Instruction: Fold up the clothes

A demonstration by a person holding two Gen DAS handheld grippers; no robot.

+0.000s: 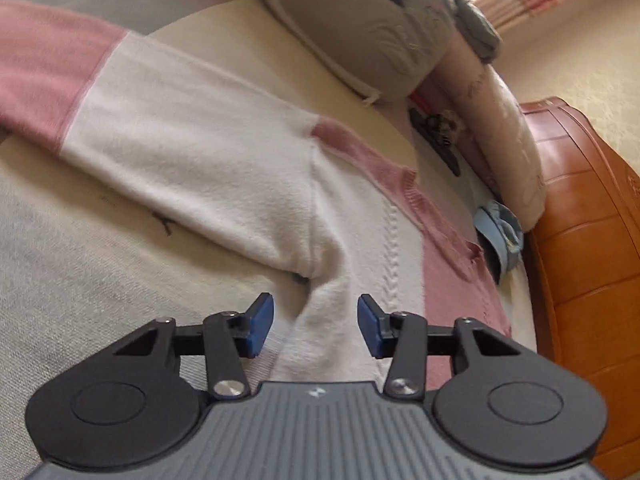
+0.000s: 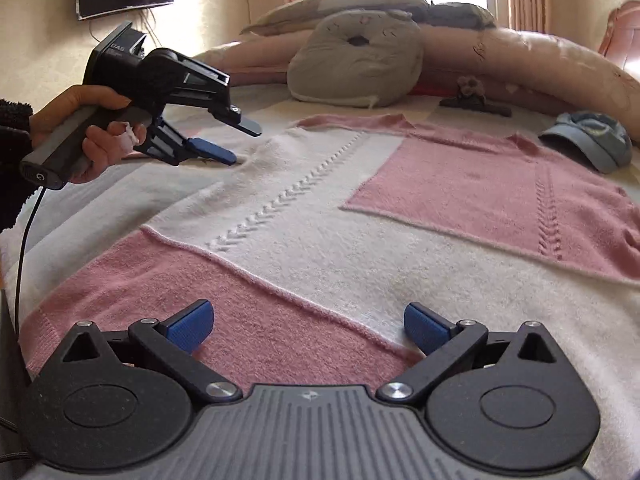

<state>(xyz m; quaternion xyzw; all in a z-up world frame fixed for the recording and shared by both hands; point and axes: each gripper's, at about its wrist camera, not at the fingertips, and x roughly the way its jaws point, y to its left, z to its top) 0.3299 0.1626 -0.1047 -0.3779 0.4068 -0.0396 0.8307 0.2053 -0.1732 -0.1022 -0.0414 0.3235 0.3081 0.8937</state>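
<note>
1. One bed [image 2: 104, 204] fills both views, and on its pale cover a pink and white knitted sweater [image 2: 320, 236] lies spread flat, front up, with one sleeve stretched out sideways in the left wrist view.
2. Beyond the sweater a long pinkish bolster [image 2: 540, 60] curves along the head of the bed, with a grey cushion [image 2: 356, 64] resting in front of it.
3. Beside the bed stands an orange wooden cabinet [image 1: 584, 240].
4. Near the sweater's shoulder lies a blue cap [image 2: 588, 140], apart from the knit.
5. Left gripper [image 2: 240, 140], held in a person's hand [image 2: 80, 128], hangs just over the sweater's armpit seam; its jaws are spread and grip no cloth.
6. Right gripper [image 2: 308, 326] sits low over the sweater's hem, where pink meets white; its jaws are spread wide and hold nothing.
</note>
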